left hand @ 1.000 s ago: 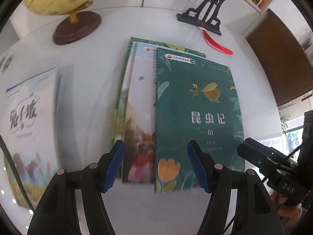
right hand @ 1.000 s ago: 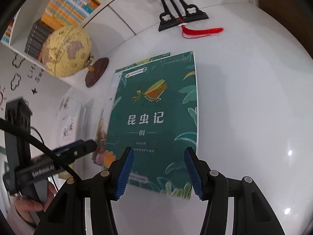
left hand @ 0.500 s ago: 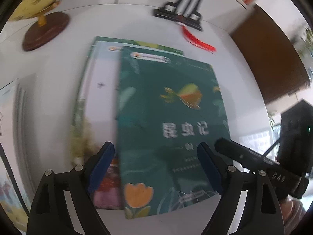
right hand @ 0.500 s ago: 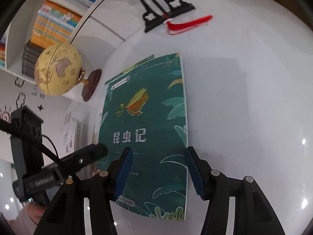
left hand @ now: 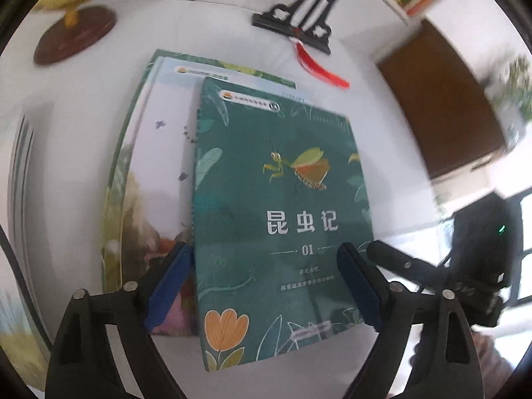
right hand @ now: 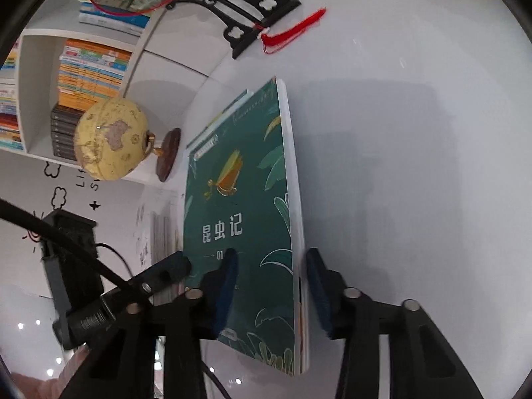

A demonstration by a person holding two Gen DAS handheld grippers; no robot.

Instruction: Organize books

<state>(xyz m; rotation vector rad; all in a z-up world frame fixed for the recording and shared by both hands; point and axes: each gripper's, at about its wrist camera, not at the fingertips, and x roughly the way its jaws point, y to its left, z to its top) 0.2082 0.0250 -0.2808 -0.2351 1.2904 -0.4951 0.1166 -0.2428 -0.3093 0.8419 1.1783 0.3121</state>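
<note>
Two grippers work one stack of books on the white table (right hand: 415,166). The green insect book (left hand: 279,219) lies on top, offset to the right of the pale book (left hand: 159,173) beneath it, so its right-hand page edge overhangs and is free to grasp.

1. Right gripper (right hand: 271,286): its jaws are closing across that free long edge, one pad over the cover and the other beyond the page block. The pads do not yet clearly press on the book. The approach is from the near end, which appears intended to lift or square the top book.

2. Left gripper (left hand: 266,286): its jaws stand spread wide, straddling the near end of the green book without touching it, and pinch nothing.

3. Orientation: the green book's long axis runs directly away from both grippers. Its title reads upright from the grippers' side, the spine lying at the left gripper's left pad (left hand: 169,286).
</note>
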